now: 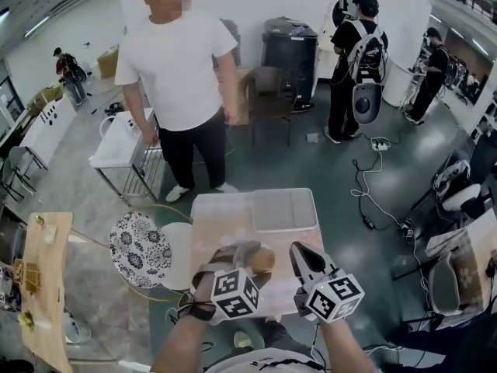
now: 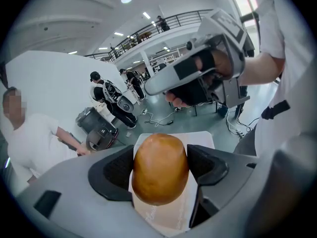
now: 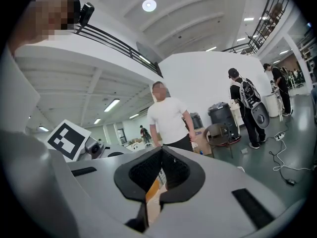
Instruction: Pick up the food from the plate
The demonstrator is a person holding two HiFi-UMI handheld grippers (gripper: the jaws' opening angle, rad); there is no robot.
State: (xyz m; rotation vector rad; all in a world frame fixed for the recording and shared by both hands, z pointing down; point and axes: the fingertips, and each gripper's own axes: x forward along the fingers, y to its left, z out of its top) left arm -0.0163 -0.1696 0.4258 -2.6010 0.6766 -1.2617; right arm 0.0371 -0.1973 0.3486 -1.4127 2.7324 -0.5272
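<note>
Pale wood table (image 1: 221, 231) fills the middle of the head view, with a grey tray (image 1: 283, 210) on its far right part. A person (image 1: 177, 68) stands just beyond the far edge.

Left gripper (image 1: 247, 256) hangs over the near half of the table, its jaws part-way open and pressed on both sides of a golden bun (image 2: 159, 175), which is lifted clear of the top. Right gripper (image 3: 160, 155) sits just beside it with jaws brought together on nothing. No plate can be picked out beneath them.

The bun is round and glossy and is held only at its flanks, so a loose grip or a quick swing could let it roll out. Too hard a squeeze would likely dent it. The right gripper is close enough to knock it.

Room is best straight up and over the bare near left of the table. The tray and the person close off the far side, and the side edges are near.
</note>
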